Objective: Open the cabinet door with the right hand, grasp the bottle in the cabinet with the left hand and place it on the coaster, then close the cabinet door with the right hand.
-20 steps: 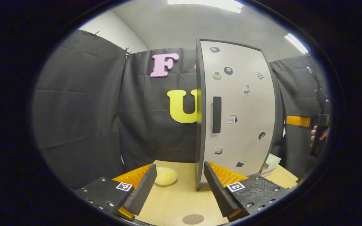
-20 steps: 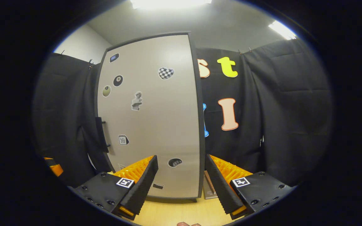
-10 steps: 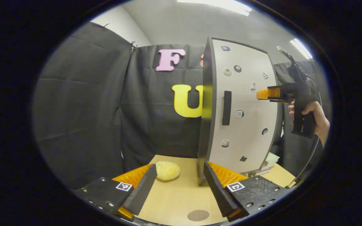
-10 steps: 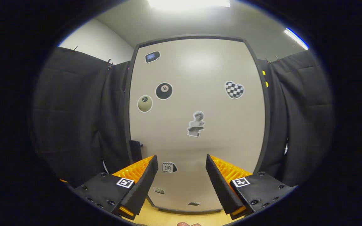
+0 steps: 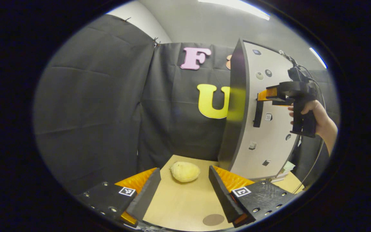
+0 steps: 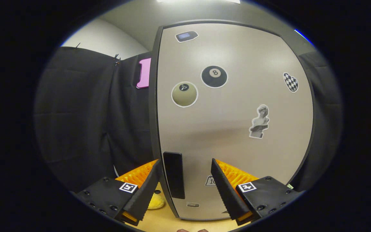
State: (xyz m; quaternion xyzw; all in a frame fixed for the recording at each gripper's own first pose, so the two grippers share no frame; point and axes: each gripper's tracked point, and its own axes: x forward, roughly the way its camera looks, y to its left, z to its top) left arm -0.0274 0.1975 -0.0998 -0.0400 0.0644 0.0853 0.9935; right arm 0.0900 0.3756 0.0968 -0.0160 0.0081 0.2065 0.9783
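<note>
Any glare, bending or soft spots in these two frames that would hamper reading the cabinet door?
Left gripper view: the pale sticker-covered cabinet door bows strongly near the edge, and its dark side panel mirrors yellow. Right gripper view: a soft ceiling-light sheen sits high on the door, stickers stay sharp, and the black bar handle reads clearly between the open right gripper fingers.

Beige cabinet door point(image 6: 233, 129), black handle point(image 6: 174, 175); brown coaster point(image 5: 213, 219).

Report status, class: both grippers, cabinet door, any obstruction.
Right gripper open, straddling black door handle. Left gripper open, idle. Grey stickered cabinet door shut. Nothing blocking.
</note>
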